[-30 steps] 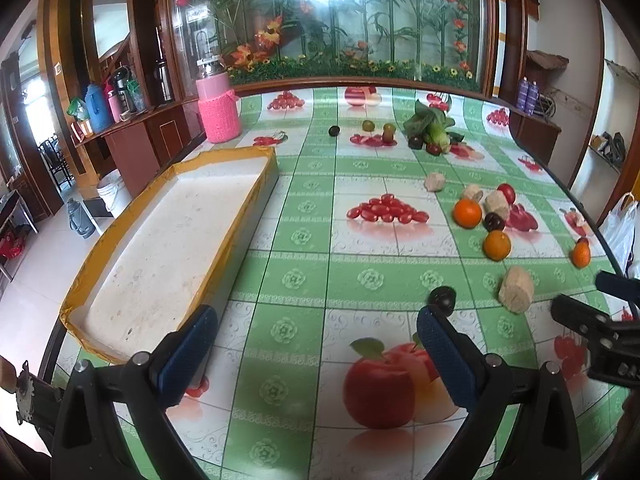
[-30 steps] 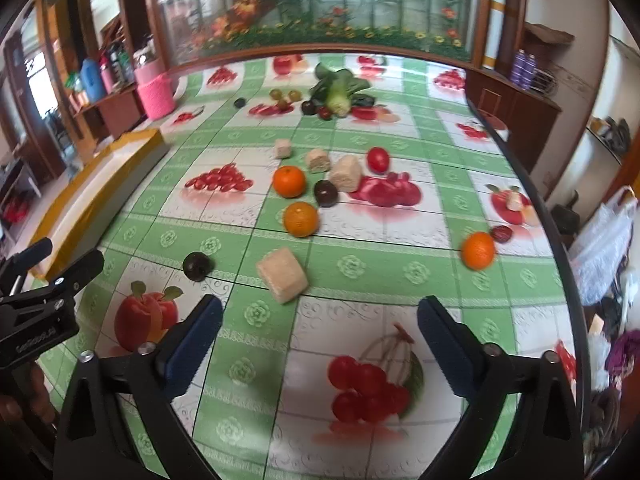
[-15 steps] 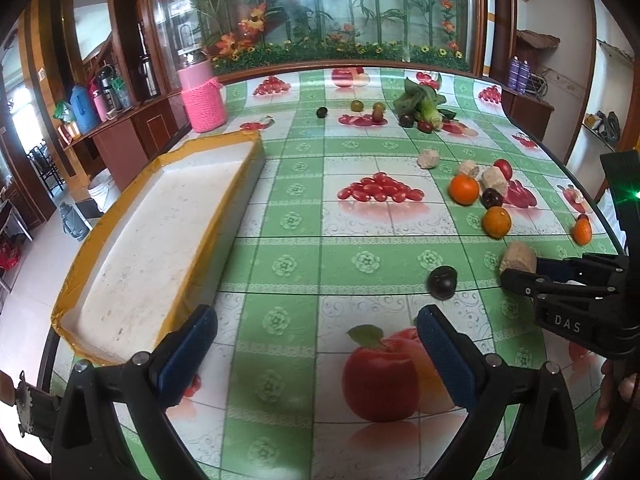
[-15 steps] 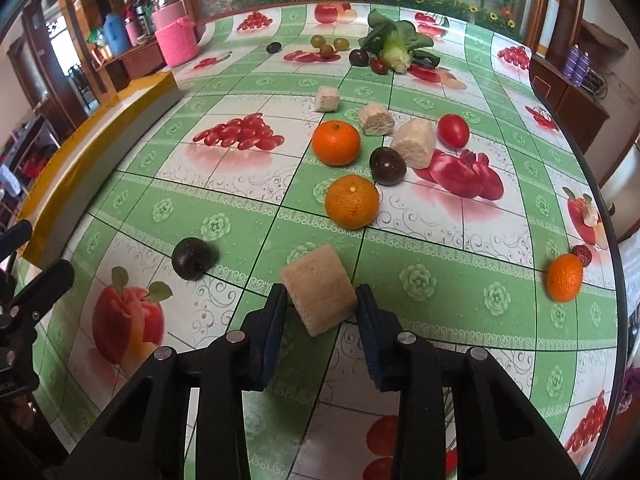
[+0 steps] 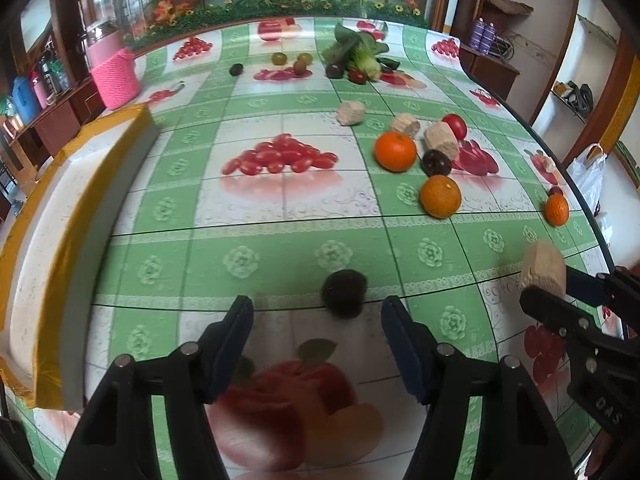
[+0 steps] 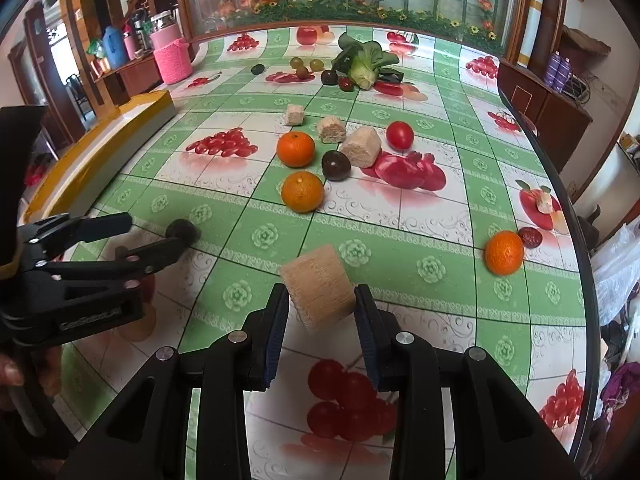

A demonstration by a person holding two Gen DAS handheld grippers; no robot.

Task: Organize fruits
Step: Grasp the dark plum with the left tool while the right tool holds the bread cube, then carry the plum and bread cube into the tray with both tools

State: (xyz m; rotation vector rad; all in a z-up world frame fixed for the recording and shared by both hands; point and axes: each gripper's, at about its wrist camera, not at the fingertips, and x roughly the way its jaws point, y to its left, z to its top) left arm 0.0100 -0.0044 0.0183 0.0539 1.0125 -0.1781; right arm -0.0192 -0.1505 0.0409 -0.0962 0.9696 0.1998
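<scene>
A dark round fruit (image 5: 344, 292) lies on the fruit-print table (image 5: 280, 248), just ahead of my left gripper (image 5: 316, 308). Its jaws are closing, with the fruit at the tips and neither pad touching it. My right gripper (image 6: 320, 300) is shut on a tan cylinder block (image 6: 318, 288), which sits tilted between the pads. From the left wrist view the same block (image 5: 544, 270) and right gripper (image 5: 550, 284) show at the right edge. The right wrist view has the left gripper (image 6: 154, 232) at the dark fruit (image 6: 184, 230).
Two oranges (image 6: 296, 150) (image 6: 302, 192), a dark plum (image 6: 336, 166), a tomato (image 6: 400, 135) and more tan blocks (image 6: 360, 146) cluster mid-table. Another orange (image 6: 504, 252) sits right. Leafy greens (image 6: 364, 62) lie far back. A yellow-rimmed white tray (image 5: 60, 220) runs along the left.
My right gripper closed around the tan block. The left gripper moved forward and down to the dark fruit, and its jaws narrowed.
</scene>
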